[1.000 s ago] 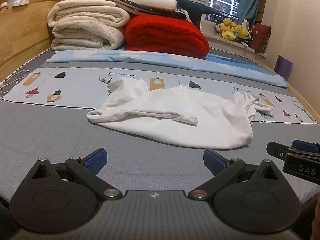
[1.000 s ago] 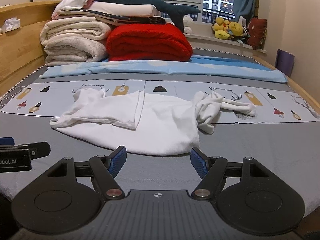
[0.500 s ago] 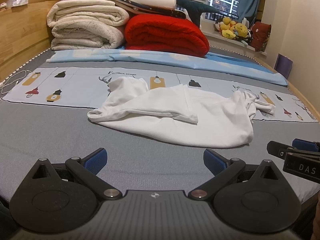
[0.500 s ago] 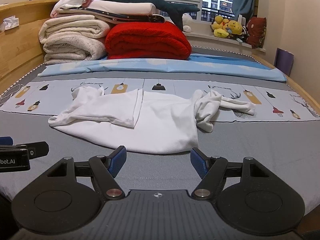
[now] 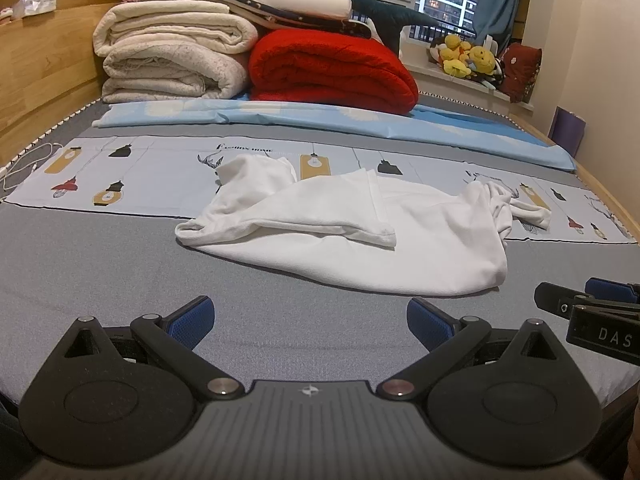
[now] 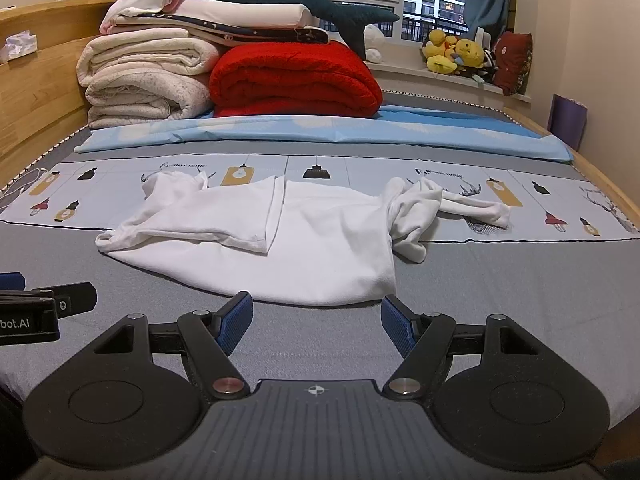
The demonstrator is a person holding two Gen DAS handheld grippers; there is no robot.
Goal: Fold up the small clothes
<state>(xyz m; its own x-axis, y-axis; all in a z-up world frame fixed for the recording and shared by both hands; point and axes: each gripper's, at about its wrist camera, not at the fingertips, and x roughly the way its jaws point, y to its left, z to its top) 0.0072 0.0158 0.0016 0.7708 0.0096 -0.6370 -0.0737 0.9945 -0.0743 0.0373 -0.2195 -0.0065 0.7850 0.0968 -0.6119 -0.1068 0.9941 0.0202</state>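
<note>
A crumpled white shirt (image 5: 344, 232) lies on the grey bed, partly over a printed light-blue sheet; it also shows in the right wrist view (image 6: 288, 240). One side is folded over its middle and a sleeve (image 6: 476, 210) trails to the right. My left gripper (image 5: 310, 320) is open and empty, hovering short of the shirt's near edge. My right gripper (image 6: 316, 320) is open and empty, just short of the shirt's near hem. Each gripper's tip shows at the edge of the other's view.
Folded cream quilts (image 5: 172, 60) and a red blanket (image 5: 332, 68) are stacked at the bed's far end, with a blue sheet (image 5: 320, 120) in front. A wooden headboard (image 5: 44, 56) runs along the left. Plush toys (image 6: 456, 54) sit on the windowsill.
Both views have shifted slightly closer to the shirt. The shirt has not moved and both grippers stay open.
</note>
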